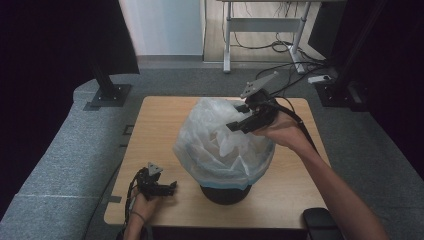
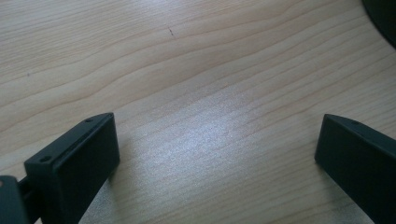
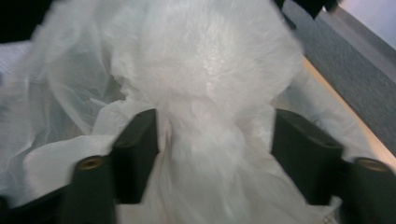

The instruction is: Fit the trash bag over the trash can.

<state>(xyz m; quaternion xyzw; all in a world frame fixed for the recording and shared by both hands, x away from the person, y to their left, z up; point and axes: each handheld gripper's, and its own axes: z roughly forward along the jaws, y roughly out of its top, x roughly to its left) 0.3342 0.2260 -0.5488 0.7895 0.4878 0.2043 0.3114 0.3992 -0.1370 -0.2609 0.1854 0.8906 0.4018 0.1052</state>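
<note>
observed: a black bin [image 1: 225, 194] stands on the bench [image 1: 160, 125] with a translucent white bag [image 1: 220, 145] draped over its mouth. the bag's skirt hangs down around the rim on the near side, and a pale blue band runs along its lower edge. above the rim the film stands in a puffed, crumpled heap rather than lying down inside the bin.

right tool [image 1: 239, 119]: it sits at the upper far side of the heap, pointing into the film. in the right gripper view its jaws stand apart, with a gathered bunch of the bag [image 3: 205, 154] between them. the film lies against the inner face of one jaw, while a gap shows at the other, so i judge this as no firm pinch. motion blur limits certainty.

left tool [image 1: 165, 188]: it rests low over the bench at the near left, well apart from the bin. the left gripper view shows its jaws spread wide over bare wood [image 2: 196, 93], holding nothing. the bin's dark edge [image 2: 385, 18] lies off to the tool's upper right.

assessment: lining the bin looks partly done. the mouth of the bag appears to be over the rim on the visible side. the far side cannot be checked. remaining, as i judge it: press the ballooned film down into the bin and confirm the rim is covered all round.
</note>
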